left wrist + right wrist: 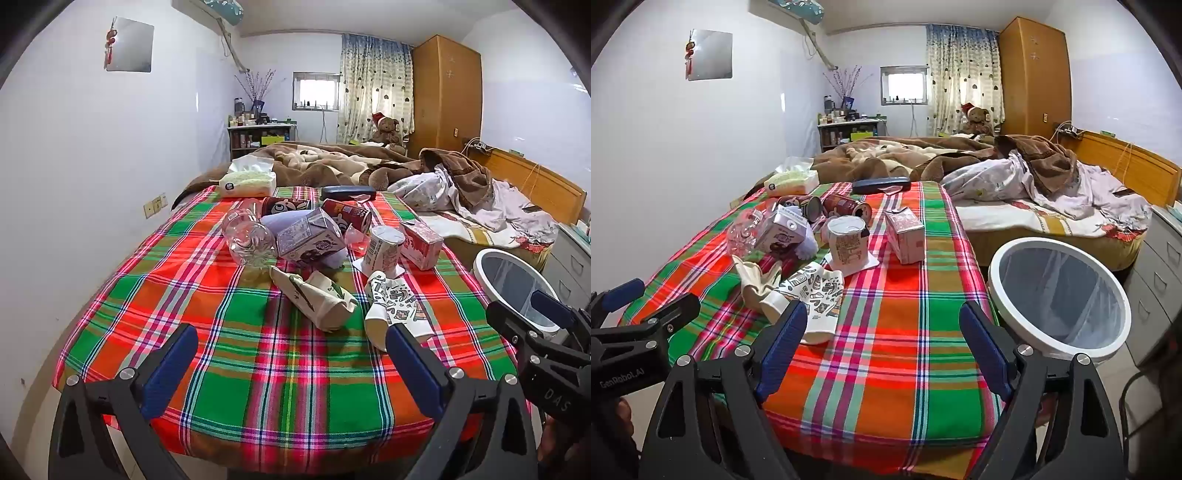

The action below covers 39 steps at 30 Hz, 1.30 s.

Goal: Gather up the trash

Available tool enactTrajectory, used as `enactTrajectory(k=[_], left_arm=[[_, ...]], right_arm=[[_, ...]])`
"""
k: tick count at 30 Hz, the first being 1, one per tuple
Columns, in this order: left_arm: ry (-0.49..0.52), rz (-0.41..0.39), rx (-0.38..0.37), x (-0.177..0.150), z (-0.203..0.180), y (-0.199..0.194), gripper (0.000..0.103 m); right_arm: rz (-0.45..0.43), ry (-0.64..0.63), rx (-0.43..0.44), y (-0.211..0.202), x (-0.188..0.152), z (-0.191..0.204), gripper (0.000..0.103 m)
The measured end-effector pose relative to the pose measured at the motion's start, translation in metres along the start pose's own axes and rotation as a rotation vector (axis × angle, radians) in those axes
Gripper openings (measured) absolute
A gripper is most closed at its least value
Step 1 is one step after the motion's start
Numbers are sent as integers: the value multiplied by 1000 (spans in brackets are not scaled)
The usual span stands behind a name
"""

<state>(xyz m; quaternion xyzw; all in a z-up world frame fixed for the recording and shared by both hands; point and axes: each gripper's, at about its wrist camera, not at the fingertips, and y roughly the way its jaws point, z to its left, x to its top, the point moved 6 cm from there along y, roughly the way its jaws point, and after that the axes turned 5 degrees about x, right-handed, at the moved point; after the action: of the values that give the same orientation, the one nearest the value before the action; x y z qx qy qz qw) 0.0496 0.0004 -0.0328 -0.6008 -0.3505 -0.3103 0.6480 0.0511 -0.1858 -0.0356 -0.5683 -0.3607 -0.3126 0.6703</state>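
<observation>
Both grippers hover over the near edge of the bench under a red-and-green plaid cloth (280, 398), tilted down toward the litter.

Left gripper (291, 354): jaws spread wide, nothing between them. Right gripper (882, 332): the same.

Trash sits mid-cloth: crushed clear plastic bottle (249, 240), purple milk carton (308, 236), flattened printed paper cups (391, 306).

White-rimmed round bin with clear liner (1001, 295) stands just beside the bench's right edge, likely placed for short drops.
</observation>
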Motion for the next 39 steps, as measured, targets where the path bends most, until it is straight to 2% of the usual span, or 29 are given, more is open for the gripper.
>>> enactTrajectory(k=[1, 5, 18, 20, 39], left_arm=[[0, -2, -3, 0, 0, -1, 103], [2, -3, 6, -1, 0, -2, 103], [7, -5, 20, -8, -19, -1, 103], [5, 2, 13, 2, -3, -2, 103], [-4, 1, 12, 2, -2, 0, 103]], right_arm=[[24, -12, -6, 1, -1, 0, 86], [29, -17, -11, 3, 0, 2, 86], [-11, -9, -2, -4, 3, 2, 86], [-10, -12, -3, -3, 3, 3, 86], [-14, -8, -6, -7, 4, 2, 86]])
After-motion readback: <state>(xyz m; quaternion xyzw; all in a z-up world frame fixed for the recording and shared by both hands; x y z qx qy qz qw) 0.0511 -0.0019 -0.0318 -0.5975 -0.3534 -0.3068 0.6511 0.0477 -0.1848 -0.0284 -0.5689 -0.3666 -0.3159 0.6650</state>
